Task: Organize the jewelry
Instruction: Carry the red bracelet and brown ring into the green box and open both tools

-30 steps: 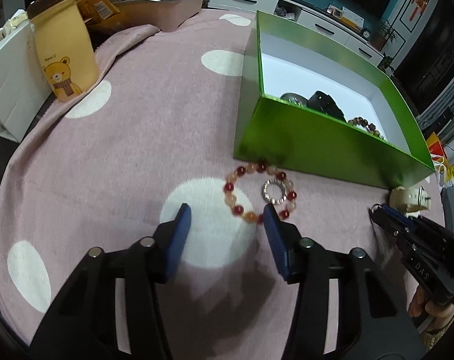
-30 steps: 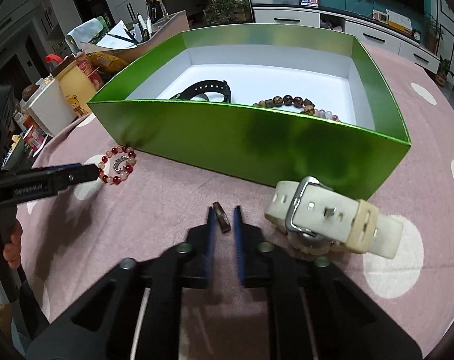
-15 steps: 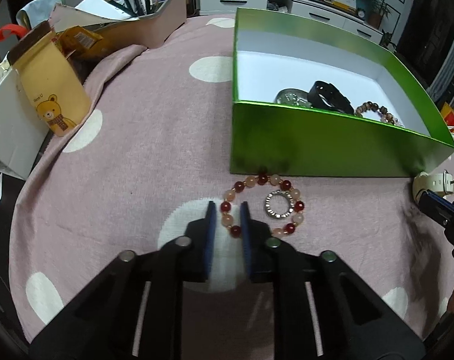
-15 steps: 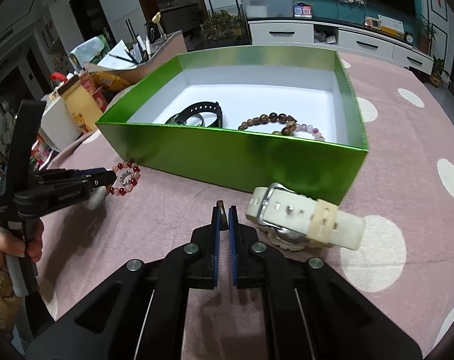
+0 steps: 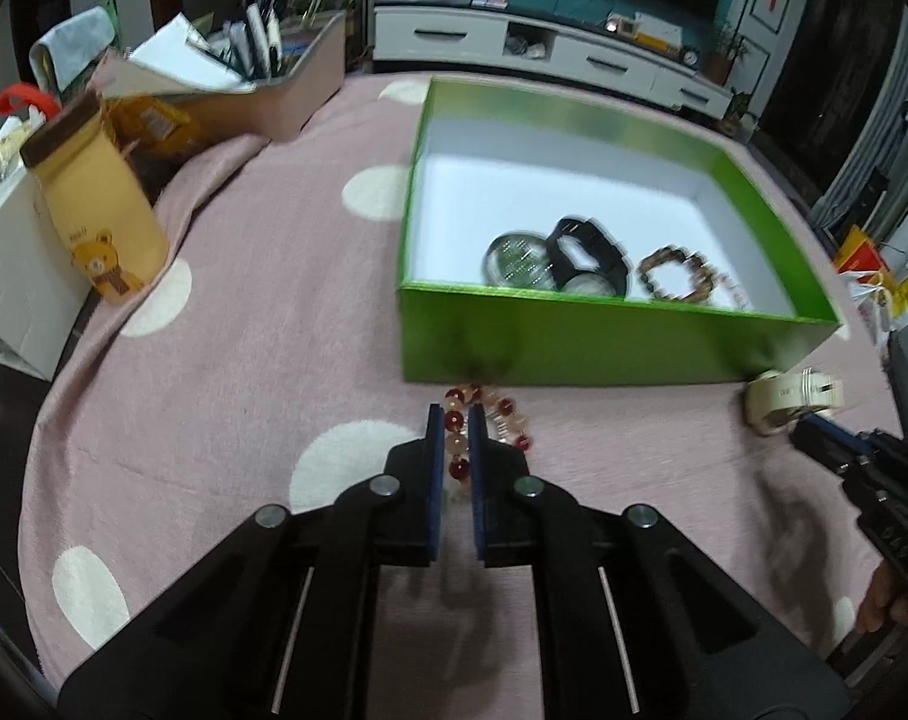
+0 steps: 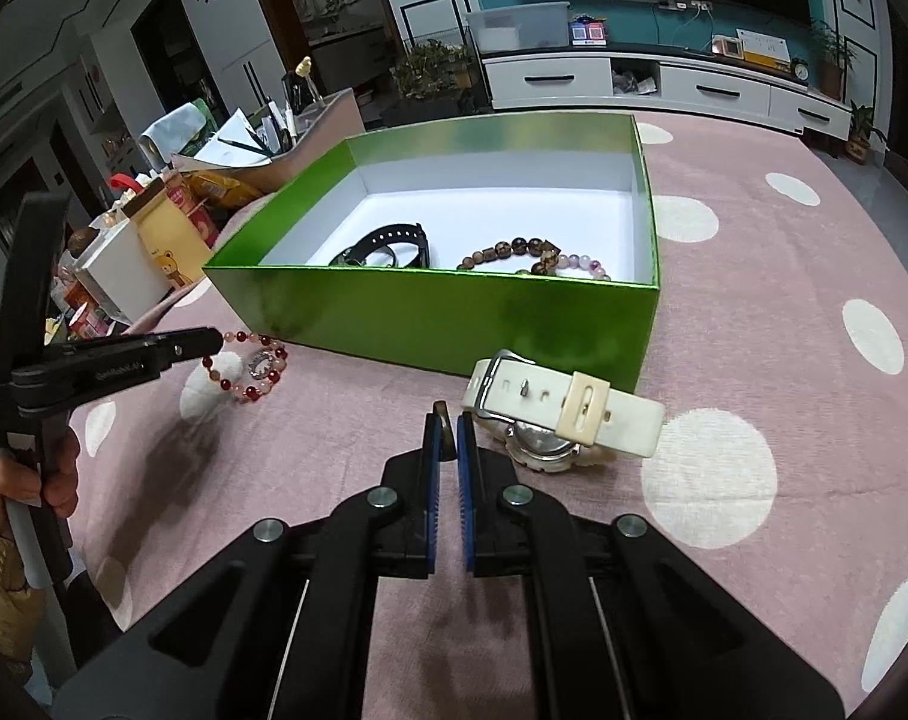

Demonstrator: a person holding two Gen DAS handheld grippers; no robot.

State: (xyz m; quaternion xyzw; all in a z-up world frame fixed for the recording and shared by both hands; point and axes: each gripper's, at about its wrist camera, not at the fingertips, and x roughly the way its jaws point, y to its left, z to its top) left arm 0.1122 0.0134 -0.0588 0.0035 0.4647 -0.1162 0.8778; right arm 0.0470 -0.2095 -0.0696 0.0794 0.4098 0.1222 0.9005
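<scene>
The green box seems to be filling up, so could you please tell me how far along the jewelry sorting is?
Done: a black watch and brown bead bracelet lie in the green box. In hand: the left claw grips the red bead bracelet; the right claw pinches a small dark ring. Left: the white watch on the cloth.

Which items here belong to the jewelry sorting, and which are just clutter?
Job:
green box
red bead bracelet, in left gripper
small ring, in right gripper
white watch
black watch, brown bead bracelet, boxed

Clutter:
bear pouch
pen tray
</scene>
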